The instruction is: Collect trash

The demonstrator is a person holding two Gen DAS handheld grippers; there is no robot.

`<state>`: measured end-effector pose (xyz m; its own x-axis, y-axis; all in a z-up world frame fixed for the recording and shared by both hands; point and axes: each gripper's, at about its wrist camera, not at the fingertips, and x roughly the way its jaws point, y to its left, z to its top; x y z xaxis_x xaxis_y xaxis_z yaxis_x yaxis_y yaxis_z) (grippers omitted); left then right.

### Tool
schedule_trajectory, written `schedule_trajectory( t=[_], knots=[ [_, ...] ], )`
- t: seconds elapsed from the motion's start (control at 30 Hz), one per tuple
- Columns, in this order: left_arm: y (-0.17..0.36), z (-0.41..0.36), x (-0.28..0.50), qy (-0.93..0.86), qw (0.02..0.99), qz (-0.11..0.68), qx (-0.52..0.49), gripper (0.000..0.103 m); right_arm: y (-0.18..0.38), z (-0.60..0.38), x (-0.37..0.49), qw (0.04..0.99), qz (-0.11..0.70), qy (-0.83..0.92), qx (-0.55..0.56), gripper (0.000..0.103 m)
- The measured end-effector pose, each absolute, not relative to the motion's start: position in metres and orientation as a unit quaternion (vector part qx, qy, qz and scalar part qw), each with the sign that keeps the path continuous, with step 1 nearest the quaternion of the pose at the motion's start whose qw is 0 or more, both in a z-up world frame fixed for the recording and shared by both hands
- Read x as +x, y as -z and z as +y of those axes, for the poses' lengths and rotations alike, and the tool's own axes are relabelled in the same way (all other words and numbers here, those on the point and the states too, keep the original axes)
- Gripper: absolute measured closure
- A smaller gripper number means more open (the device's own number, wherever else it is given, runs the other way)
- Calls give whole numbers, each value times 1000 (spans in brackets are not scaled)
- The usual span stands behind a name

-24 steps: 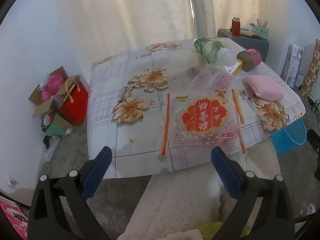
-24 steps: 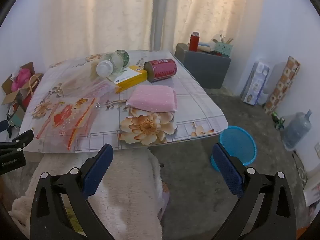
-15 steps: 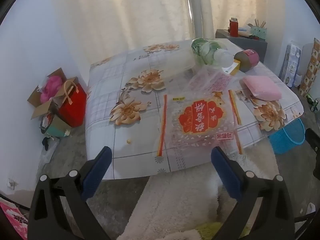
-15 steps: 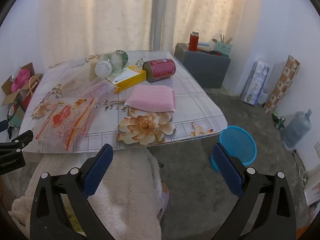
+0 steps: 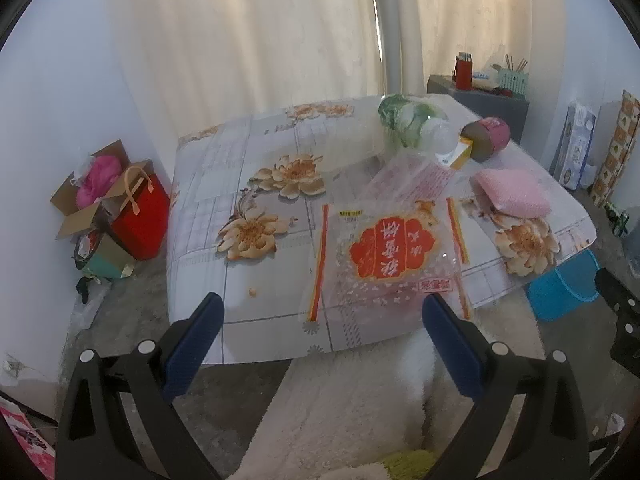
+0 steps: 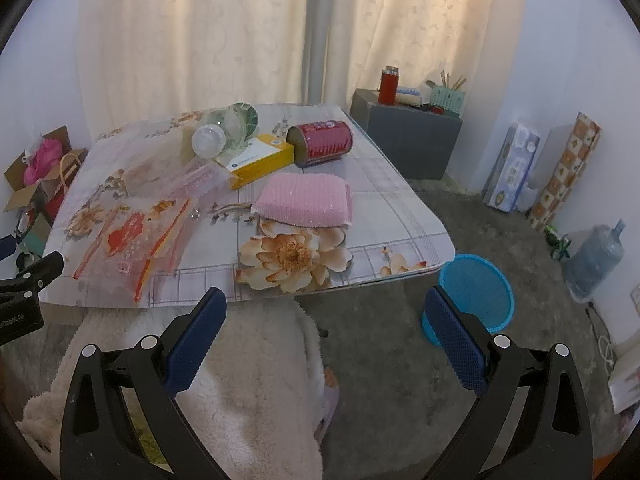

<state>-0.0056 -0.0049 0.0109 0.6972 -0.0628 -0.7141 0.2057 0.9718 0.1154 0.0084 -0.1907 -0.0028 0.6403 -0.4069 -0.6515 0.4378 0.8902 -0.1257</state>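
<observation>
A low table with a flowered cloth (image 5: pixel 208 184) (image 6: pixel 400 216) holds the trash. A clear plastic bag with a red label (image 5: pixel 392 252) (image 6: pixel 128 240) lies near the front edge. Behind it lie a second clear bag (image 5: pixel 416 176), a clear plastic bottle (image 5: pixel 412 124) (image 6: pixel 224 132), a yellow box (image 6: pixel 260 160), a red can on its side (image 5: pixel 488 140) (image 6: pixel 324 142) and a pink sponge (image 5: pixel 512 194) (image 6: pixel 308 200). My left gripper (image 5: pixel 322 344) is open, in front of the table edge. My right gripper (image 6: pixel 326 340) is open, above the floor beside a blue bin (image 6: pixel 476 296) (image 5: pixel 560 288).
A white fluffy rug (image 5: pixel 360 408) (image 6: pixel 248 380) lies in front of the table. A red bag and cardboard boxes (image 5: pixel 120 208) stand at the left wall. A grey cabinet (image 6: pixel 408 136), packages (image 6: pixel 516 168) and a water jug (image 6: pixel 596 260) stand at the right.
Both grippers stay open and empty. The left view has drifted slightly, so the table sits a little more to the left. The right view is almost unchanged.
</observation>
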Motion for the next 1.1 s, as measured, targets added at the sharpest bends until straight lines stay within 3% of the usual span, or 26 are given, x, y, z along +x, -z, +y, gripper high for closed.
schedule_trajectory(
  t=[1.1],
  knots=[
    [-16,-3,-14,79,923,367,87,6,-8,-183,4,911,341,233,15,8]
  ],
)
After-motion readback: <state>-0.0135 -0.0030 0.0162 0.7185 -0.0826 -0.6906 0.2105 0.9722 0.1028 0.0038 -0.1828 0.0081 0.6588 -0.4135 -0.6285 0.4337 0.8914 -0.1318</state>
